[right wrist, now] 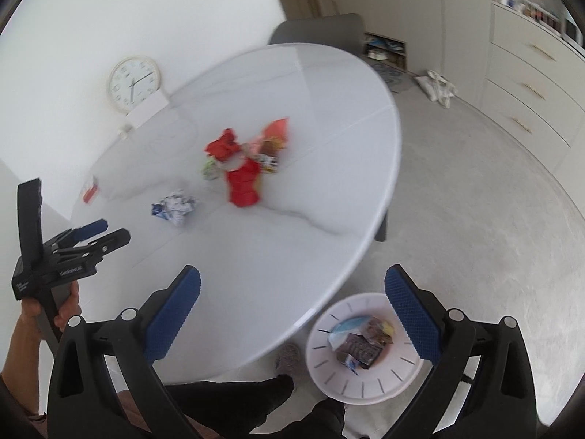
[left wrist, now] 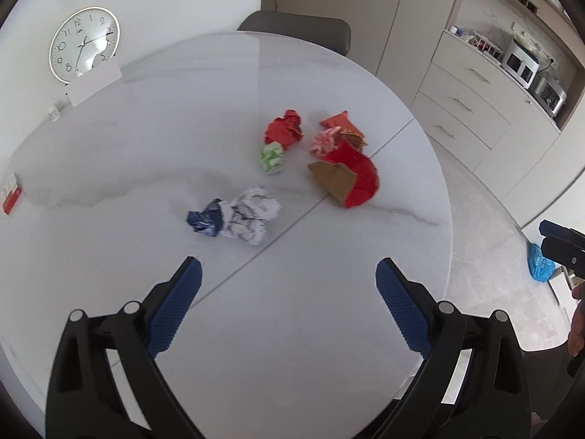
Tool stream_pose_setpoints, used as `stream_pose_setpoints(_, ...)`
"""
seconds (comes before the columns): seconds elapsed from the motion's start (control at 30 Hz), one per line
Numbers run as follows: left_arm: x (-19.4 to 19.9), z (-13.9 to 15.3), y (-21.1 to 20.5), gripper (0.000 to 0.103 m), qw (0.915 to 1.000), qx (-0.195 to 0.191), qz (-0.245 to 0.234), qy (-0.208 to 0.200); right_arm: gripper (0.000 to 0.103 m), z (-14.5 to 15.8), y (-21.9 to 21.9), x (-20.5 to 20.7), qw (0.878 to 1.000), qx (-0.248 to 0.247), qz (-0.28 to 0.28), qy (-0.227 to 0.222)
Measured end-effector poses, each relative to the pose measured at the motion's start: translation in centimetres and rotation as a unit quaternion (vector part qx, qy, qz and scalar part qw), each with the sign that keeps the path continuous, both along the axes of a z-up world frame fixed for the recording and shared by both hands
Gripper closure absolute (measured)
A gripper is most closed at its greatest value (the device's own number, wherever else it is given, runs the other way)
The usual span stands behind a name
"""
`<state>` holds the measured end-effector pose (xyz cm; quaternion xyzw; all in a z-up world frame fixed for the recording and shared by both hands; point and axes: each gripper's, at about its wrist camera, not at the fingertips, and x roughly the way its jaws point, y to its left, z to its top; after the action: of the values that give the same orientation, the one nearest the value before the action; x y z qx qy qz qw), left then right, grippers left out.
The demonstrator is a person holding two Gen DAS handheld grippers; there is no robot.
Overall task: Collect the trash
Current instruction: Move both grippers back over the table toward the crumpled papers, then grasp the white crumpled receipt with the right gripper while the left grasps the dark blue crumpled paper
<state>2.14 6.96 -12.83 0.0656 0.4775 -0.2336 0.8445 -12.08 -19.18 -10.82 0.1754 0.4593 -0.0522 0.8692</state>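
Trash lies in a loose cluster near the middle of the round white table, well ahead of both grippers and touched by neither. Nearest the left gripper is a crumpled white-and-blue paper wad, straight beyond the gap between its fingers; the jaws stand wide apart with nothing between them. Farther across the table from that wad sit a small green crumple, a red crumpled ball just behind it, and to their right a torn red-and-brown carton lying on its side with pinkish scraps beside it.

The right gripper hangs off the table's near edge, its jaws also spread wide and empty, above a white slotted bin on the floor just beside the table. Inside the bin lie wrappers, dark and blue ones among them, though blur makes them hard to tell apart. From this view the table cluster is smeared by motion; the red carton and the white-and-blue wad are still recognisable, well apart from the right fingers
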Motion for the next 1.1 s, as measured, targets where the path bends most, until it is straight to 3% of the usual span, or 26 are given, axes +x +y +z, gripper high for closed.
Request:
stream_pose_setpoints(0.2, 3.1, -1.3, 4.3, 0.009, 0.9999, 0.004, 0.011, 0.011, 0.003, -0.8, 6.1, 6.9, 0.998, -0.008, 0.058, 0.017)
stream_pose_setpoints(0.5, 6.9, -4.6, 8.7, 0.008, 0.9991, 0.012, -0.008, 0.039, 0.003, -5.6, 13.5, 19.2, 0.988, 0.021, 0.14, 0.068)
stream_pose_setpoints(0.63, 8.2, -5.9, 10.1, 0.008, 0.9984, 0.008, -0.008, 0.055, 0.003, -8.1, 15.9, 22.8, 0.98, 0.002, 0.177, 0.091)
stream_pose_setpoints(0.83, 9.5, -7.6, 11.0, 0.008, 0.9974, 0.008, -0.006, 0.072, 0.004, -11.1, 18.9, 24.5, 0.961, -0.064, 0.239, 0.12)
stream_pose_setpoints(1.03, 10.2, -8.1, 11.3, 0.008, 0.9968, -0.005, 0.0, 0.08, 0.045, -13.1, 19.7, 25.4, 0.951, -0.082, 0.259, 0.148)
stream_pose_setpoints(1.1, 10.3, -8.1, 11.1, 0.008, 0.9962, -0.012, 0.001, 0.086, 0.051, -12.9, 19.5, 25.3, 0.952, -0.079, 0.259, 0.142)
